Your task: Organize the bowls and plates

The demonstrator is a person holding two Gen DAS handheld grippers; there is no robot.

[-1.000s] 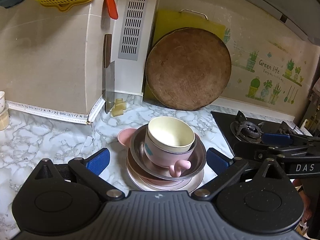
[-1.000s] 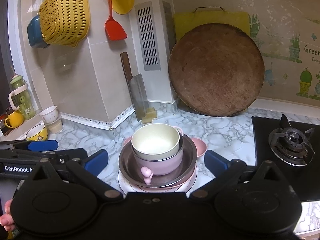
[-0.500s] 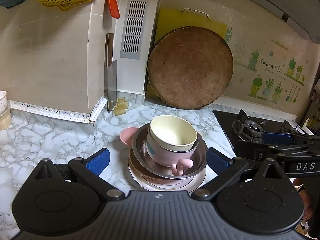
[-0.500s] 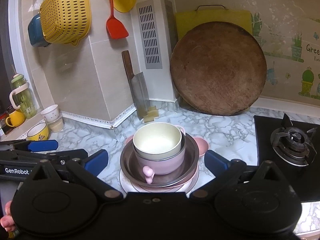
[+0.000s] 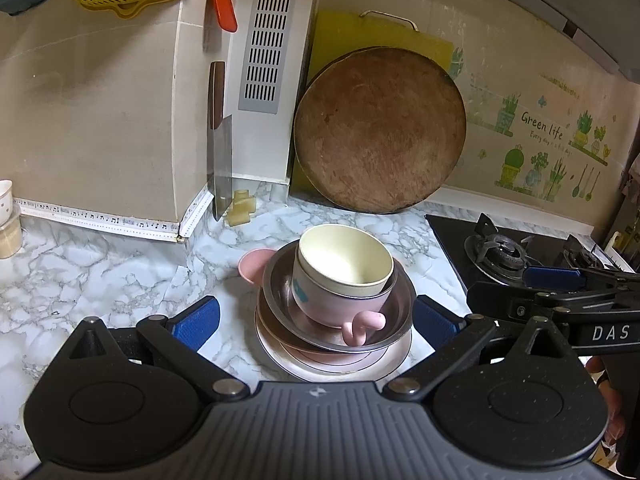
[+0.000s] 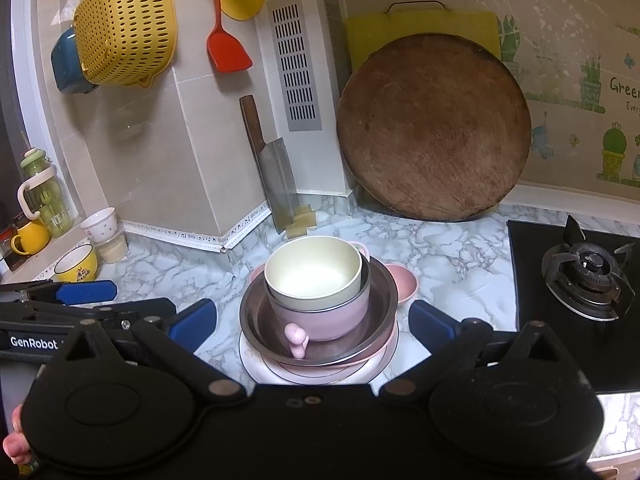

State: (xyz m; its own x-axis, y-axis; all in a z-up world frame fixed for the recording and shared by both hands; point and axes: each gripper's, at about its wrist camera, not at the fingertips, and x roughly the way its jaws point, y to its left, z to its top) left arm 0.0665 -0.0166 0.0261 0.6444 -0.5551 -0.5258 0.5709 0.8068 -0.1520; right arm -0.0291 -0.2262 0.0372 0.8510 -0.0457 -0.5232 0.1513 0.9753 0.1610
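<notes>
A stack of dishes stands on the marble counter. On top sits a cream bowl (image 5: 346, 258) (image 6: 314, 270) inside a pink bowl with ear handles (image 5: 332, 304) (image 6: 320, 318). Under them lie a steel dish (image 5: 396, 316) (image 6: 256, 316), a pink plate and a white plate (image 5: 280, 350) (image 6: 256, 362). A small pink bowl (image 5: 252, 266) (image 6: 404, 280) peeks out behind the stack. My left gripper (image 5: 316, 322) is open, its blue pads either side of the stack. My right gripper (image 6: 314, 322) is open too, straddling the same stack. Neither one touches anything.
A gas stove (image 5: 500, 254) (image 6: 588, 276) lies to the right. A round wooden board (image 5: 380, 130) (image 6: 434, 128) and a cleaver (image 5: 222, 160) (image 6: 280, 180) lean on the back wall. Cups (image 6: 76, 266) and a bottle (image 6: 42, 196) stand at the far left. A yellow colander (image 6: 126, 22) hangs above.
Both views have crept slightly closer to the stack of dishes. The jaws have stayed open and the dishes have not moved.
</notes>
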